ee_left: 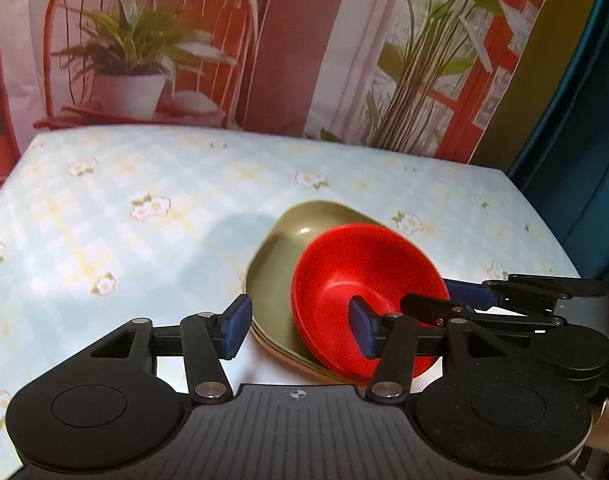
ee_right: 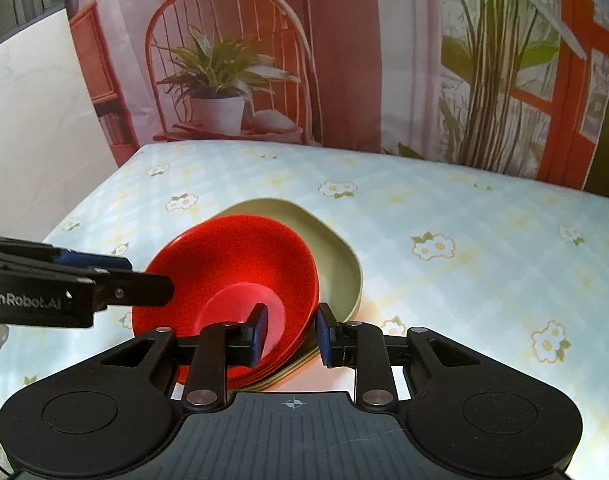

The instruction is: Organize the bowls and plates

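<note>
Both sets of fingers stand apart with nothing pinched: on my left gripper [ee_left: 298, 330] the pads are spread wide either side of the near-left rims, one blue pad inside the top bowl and the other outside the plates, neither pressing. My right gripper [ee_right: 290, 334] has a narrower gap that straddles the near-right rims the same way, one pad inside the bowl and one outside, and I see clear space at the outer pad. Between them sit the red bowls [ee_right: 240, 264], nested in a small stack, resting on the olive-green plates [ee_right: 336, 252], also stacked. That pile lies on the near middle of the table [ee_right: 464, 208], covered in a pale checked floral cloth. Behind its far edge hangs a printed backdrop [ee_right: 232, 64] of a chair and potted plants.
</note>
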A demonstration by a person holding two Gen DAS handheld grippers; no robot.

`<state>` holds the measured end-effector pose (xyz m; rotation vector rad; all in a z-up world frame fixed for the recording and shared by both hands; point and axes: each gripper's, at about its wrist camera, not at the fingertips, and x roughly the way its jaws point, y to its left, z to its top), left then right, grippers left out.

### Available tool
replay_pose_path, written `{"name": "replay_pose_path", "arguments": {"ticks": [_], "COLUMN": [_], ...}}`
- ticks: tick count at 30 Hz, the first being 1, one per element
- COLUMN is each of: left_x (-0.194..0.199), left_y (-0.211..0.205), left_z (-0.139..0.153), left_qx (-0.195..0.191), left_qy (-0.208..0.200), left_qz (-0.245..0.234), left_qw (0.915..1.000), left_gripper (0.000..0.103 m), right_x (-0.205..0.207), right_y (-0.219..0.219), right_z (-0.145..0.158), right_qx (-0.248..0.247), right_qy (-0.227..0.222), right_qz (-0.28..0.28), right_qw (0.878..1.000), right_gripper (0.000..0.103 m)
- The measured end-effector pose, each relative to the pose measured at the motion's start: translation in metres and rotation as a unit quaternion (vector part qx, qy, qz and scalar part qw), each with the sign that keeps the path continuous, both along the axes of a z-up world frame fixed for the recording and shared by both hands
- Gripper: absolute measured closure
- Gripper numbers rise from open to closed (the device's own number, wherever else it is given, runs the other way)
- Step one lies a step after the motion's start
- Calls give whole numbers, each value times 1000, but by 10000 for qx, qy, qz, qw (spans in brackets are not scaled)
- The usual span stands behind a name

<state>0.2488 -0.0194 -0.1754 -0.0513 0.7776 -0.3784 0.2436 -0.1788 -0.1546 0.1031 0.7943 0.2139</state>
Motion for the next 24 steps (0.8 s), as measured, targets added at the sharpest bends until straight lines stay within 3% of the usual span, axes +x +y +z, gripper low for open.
{"name": "replay_pose_path", "arguments": {"ticks": [3,6,7,11,13,15,19,24], "left_x": [-6,-13,-17,-35,-46,-57,-76,-101], "left_y": [3,6,7,12,13,11,7,10], "left_z": [10,22,27,51,63,74,96,119], "left_qx": [74,184,232,348,438,600,875,716], "left_qy": [-186,-385,-468,-907,-1126,-1333,-1592,-1803], "left_qz": [-4,53,90,270,360,466,710,758], "left_qw": [9998,9991,9986,9949,9920,9882,9808,9781], "left_gripper": [37,26,23,3,0,0,0,0], "right_x": [-5,-10,-13,-28,-37,-46,-62,-80], "right_y": [-1,-3,-4,-10,-13,-17,-26,-37], "right_z": [9,19,24,44,55,65,84,107], "right_qx": [-35,-76,-86,-170,-277,-361,-394,-369], "right_qy": [-153,-285,-327,-557,-685,-823,-1028,-1230], "right_qz": [-60,-42,-42,-24,-51,-145,-217,-504], "right_qw": [9999,9996,9994,9983,9973,9959,9937,9904], "right_gripper": [60,55,49,32,15,5,0,0]}}
